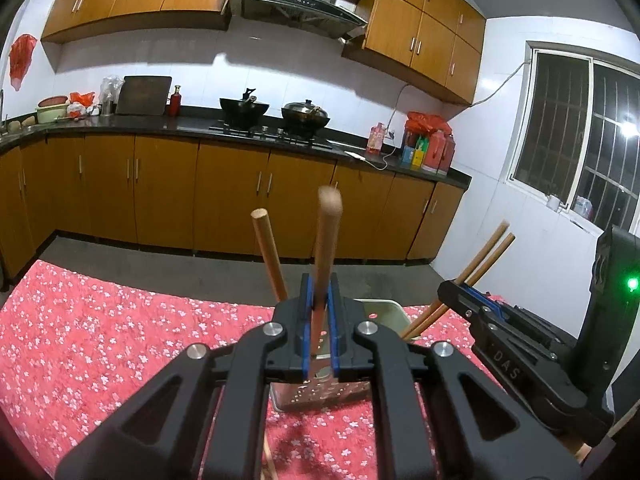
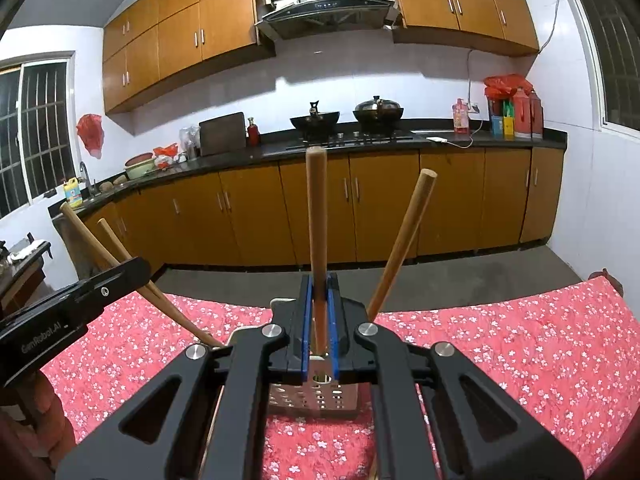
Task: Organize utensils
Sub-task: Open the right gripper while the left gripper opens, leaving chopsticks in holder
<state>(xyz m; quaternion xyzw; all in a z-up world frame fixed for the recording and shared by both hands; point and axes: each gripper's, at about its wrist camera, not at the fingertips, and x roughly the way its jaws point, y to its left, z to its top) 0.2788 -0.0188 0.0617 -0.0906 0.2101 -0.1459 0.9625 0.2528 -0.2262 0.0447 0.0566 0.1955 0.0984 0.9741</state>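
Chopsticks are the working objects. In the left wrist view, the left gripper (image 1: 319, 312) has its blue-padded jaws nearly closed on one chopstick (image 1: 326, 248), which stands almost upright. A second stick (image 1: 269, 252) leans toward 11 o'clock, apparently standing in the perforated metal holder (image 1: 320, 396) below. The right gripper (image 1: 472, 300) enters at 3 o'clock with a pair (image 1: 480, 264) slanting toward 1 o'clock.

In the right wrist view, the right gripper (image 2: 319, 312) is clamped on an upright stick (image 2: 318, 232) directly over the holder (image 2: 316, 400); a hole shows between the pads. Another stick (image 2: 402, 240) leans toward 1 o'clock. The left gripper (image 2: 80, 300) sits at 9 o'clock, two sticks (image 2: 120, 256) crossing beside it. Whether each hand holds one stick or two cannot be told. The holder rests on a floral cloth (image 2: 520, 340).

Step in hand, judged: lowering sticks into the holder. Keep each stick vertical, centre its tip over the opening, descend slowly, and part the jaws only once the tip is seated. Keep the grippers apart so the leaning sticks do not collide.
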